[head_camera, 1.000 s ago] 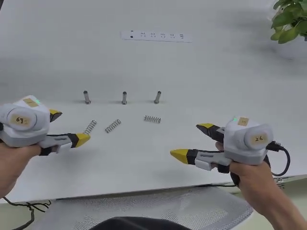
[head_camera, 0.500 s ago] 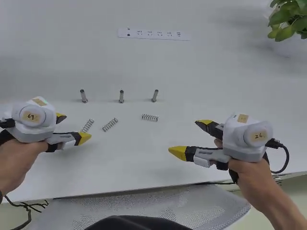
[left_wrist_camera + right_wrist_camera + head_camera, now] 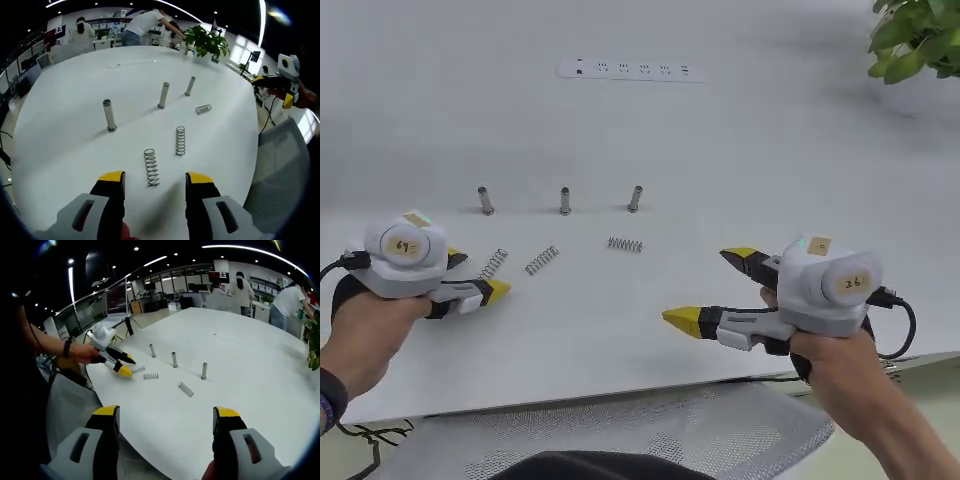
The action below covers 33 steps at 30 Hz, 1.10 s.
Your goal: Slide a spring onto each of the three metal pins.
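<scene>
The big white table [image 3: 720, 140] takes up most of the head view. Its front edge runs along the bottom of the picture. There is lots of bare room in the middle and at the back.

A grey mesh chair [image 3: 650, 440] sits under the front edge. A green plant [image 3: 915, 35] is in the top right corner.

The left hand [image 3: 365, 330] is at the lower left. It holds the left gripper [image 3: 478, 274], which lies on its side and points to the right. A round sticker on it says "69". Its yellow-tipped jaws are a little way apart and hold nothing.

The right hand [image 3: 840, 370] is at the lower right, reaching in over the front edge. It holds the right gripper [image 3: 698, 286], which points to the left. Its round sticker says "26". Its jaws are wide apart and hold nothing. Each gripper also has a small tan sticker on top, too small to read.

A long white power strip [image 3: 630, 69] lies at the top middle.

Three metal pins stand up in a row in the middle: the left pin [image 3: 485, 200], the middle pin [image 3: 565, 200] and the right pin [image 3: 635, 198]. All three are bare.

Three springs lie flat on the table just below the pins. The left spring [image 3: 493, 264] is just beside the left gripper's tips, not touching. The middle spring [image 3: 541, 260] is near it. The right spring [image 3: 624, 244] lies below the right pin.
</scene>
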Each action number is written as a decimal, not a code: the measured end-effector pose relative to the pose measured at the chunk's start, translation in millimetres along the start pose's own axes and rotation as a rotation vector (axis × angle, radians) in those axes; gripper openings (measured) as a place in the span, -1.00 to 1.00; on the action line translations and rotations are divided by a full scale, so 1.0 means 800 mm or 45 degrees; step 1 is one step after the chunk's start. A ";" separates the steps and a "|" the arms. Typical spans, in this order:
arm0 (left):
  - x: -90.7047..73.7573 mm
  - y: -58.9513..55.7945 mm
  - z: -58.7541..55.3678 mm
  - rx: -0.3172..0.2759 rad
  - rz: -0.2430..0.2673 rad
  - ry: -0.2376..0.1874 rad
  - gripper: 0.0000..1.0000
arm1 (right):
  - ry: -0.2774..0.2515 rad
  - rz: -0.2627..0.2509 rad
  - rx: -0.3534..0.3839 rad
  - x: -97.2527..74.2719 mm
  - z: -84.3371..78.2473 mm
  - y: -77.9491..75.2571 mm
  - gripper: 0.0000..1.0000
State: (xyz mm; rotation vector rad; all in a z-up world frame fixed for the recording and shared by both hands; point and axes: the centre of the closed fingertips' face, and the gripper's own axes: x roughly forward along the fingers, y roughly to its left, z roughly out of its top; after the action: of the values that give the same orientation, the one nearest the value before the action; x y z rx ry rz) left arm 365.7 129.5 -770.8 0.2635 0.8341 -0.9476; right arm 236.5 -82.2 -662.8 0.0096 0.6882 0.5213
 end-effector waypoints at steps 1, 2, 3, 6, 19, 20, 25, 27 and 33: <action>0.001 0.000 0.001 0.002 0.001 -0.001 -0.18 | 0.001 0.000 0.000 0.000 0.000 0.000 0.52; 0.001 0.001 0.001 0.011 0.008 -0.001 -0.21 | 0.004 -0.001 0.000 -0.001 -0.001 -0.001 0.52; 0.002 0.002 0.001 0.014 0.010 -0.002 -0.24 | 0.005 -0.004 0.000 -0.001 -0.001 -0.002 0.52; 0.004 0.004 0.001 0.024 0.020 -0.002 -0.31 | 0.005 -0.008 0.004 -0.002 -0.001 -0.003 0.52; 0.009 0.005 -0.005 0.064 0.046 0.009 -0.66 | 0.008 -0.008 0.007 -0.002 -0.003 -0.003 0.51; 0.008 0.006 -0.005 0.071 0.052 0.010 -0.71 | 0.007 -0.009 0.008 -0.002 -0.003 -0.003 0.51; 0.008 0.007 -0.010 0.102 0.068 0.023 -0.94 | 0.006 -0.010 0.012 -0.003 -0.003 -0.003 0.50; 0.008 0.005 -0.012 0.096 0.063 0.033 -0.94 | 0.009 -0.010 0.011 -0.002 -0.004 -0.003 0.49; 0.006 0.003 -0.013 0.089 0.056 0.046 -0.95 | 0.011 -0.007 0.007 -0.002 -0.003 -0.002 0.49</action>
State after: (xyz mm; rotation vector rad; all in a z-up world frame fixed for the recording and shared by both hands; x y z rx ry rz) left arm 364.0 133.5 -781.7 0.3587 0.8261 -0.9340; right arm 234.9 -84.8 -664.3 0.0106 0.6977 0.5146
